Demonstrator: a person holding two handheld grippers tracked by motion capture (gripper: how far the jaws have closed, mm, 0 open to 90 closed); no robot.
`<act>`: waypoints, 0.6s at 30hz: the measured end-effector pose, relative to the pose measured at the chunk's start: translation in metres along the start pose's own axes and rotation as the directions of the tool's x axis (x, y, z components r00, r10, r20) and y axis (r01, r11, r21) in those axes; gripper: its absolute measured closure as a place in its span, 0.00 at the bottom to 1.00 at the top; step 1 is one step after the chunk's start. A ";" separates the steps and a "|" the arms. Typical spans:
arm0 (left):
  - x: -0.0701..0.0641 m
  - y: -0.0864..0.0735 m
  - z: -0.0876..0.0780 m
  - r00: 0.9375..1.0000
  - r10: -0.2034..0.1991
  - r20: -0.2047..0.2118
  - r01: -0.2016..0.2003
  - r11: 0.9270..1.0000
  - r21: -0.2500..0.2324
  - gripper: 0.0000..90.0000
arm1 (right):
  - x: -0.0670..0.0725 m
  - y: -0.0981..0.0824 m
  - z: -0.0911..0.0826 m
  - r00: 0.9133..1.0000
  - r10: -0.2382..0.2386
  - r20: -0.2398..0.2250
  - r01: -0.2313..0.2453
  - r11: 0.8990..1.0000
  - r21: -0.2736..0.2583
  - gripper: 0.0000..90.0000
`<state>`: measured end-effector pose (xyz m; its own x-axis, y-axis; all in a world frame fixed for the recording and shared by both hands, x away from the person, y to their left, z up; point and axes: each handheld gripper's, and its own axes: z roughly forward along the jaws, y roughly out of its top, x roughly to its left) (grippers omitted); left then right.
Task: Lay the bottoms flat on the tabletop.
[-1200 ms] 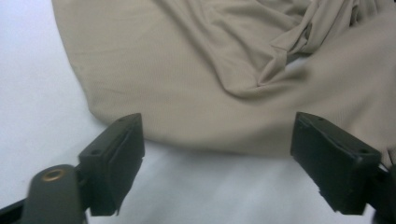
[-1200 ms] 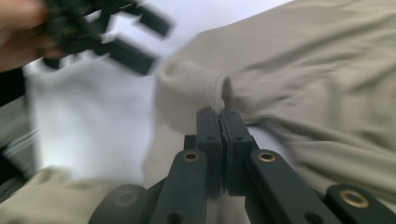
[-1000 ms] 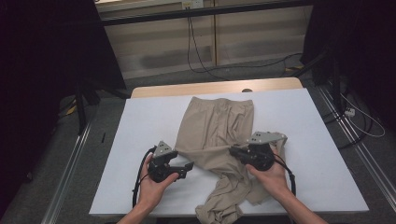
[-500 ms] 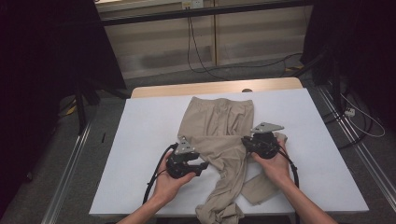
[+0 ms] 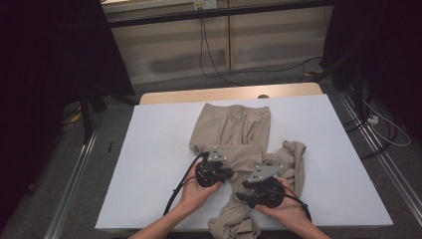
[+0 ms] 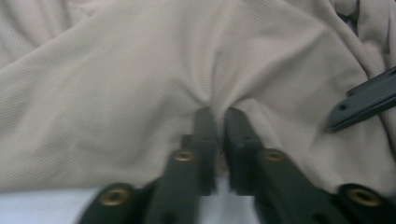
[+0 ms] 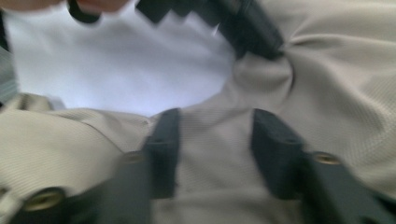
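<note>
Khaki trousers [image 5: 234, 124] lie on the white table [image 5: 159, 149], waistband far, legs bunched toward me. My left gripper [image 5: 215, 172] sits on the middle of the cloth. In the left gripper view it [image 6: 218, 114] is shut on a pinched fold of the trousers [image 6: 116, 93]. My right gripper [image 5: 263, 188] is close beside it, nearer the front edge. In the right gripper view its jaws [image 7: 212, 116] stand apart over the fabric [image 7: 336, 93], with cloth lying slack between them. The left gripper [image 7: 252, 28] shows ahead, pinching the cloth.
One trouser leg is crumpled to the right [image 5: 293, 154] and another part hangs over the front edge [image 5: 234, 224]. Bare white table [image 7: 116, 70] lies to the left. Metal rails [image 5: 74, 189] run beside the table, and cables lie on the floor behind [image 5: 219, 64].
My left gripper has carried its fold of cloth rightward to the middle. My right gripper has drawn back toward the front edge, close to the left one.
</note>
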<state>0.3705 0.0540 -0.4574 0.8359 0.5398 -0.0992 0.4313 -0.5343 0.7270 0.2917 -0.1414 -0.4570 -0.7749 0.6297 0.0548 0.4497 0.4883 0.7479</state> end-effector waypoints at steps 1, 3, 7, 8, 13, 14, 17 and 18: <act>0.003 0.000 -0.001 1.000 -0.003 0.004 0.003 1.000 0.000 0.99 | 0.003 0.000 0.004 1.000 -0.012 0.014 0.012 1.000 0.011 0.53; 0.007 -0.001 -0.004 1.000 -0.019 0.011 0.019 1.000 -0.004 1.00 | 0.007 0.000 0.010 0.999 -0.028 0.031 0.028 0.999 0.021 0.52; 0.011 -0.004 -0.012 0.999 -0.033 0.021 0.033 0.999 -0.004 1.00 | 0.014 0.000 0.009 0.999 -0.039 -0.007 0.039 0.999 0.021 0.84; 0.011 -0.005 -0.014 0.999 -0.036 0.024 0.037 0.999 -0.008 1.00 | 0.016 0.000 0.008 0.999 -0.038 -0.021 0.039 0.999 0.024 0.90; 0.006 -0.011 -0.028 0.998 -0.026 0.051 0.026 1.000 -0.004 1.00 | 0.027 -0.004 0.005 0.996 -0.012 -0.089 0.015 0.999 0.031 0.99; 0.004 -0.014 -0.031 0.998 -0.026 0.058 0.026 1.000 0.002 1.00 | 0.030 -0.004 0.004 0.995 -0.015 -0.102 0.019 0.999 0.034 0.99; -0.002 -0.023 -0.043 0.997 -0.025 0.067 0.024 1.000 0.014 1.00 | 0.042 -0.005 0.004 0.987 -0.023 -0.160 0.029 0.999 0.038 0.99; -0.004 -0.026 -0.046 0.997 -0.026 0.070 0.025 1.000 0.016 1.00 | 0.046 -0.004 0.003 0.985 -0.026 -0.171 0.032 0.999 0.034 0.99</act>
<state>0.3404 0.0959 -0.4446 0.8461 0.5066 -0.1655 0.4574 -0.5308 0.7135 0.2557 -0.1130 -0.4598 -0.8506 0.5045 0.1478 0.4395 0.5280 0.7267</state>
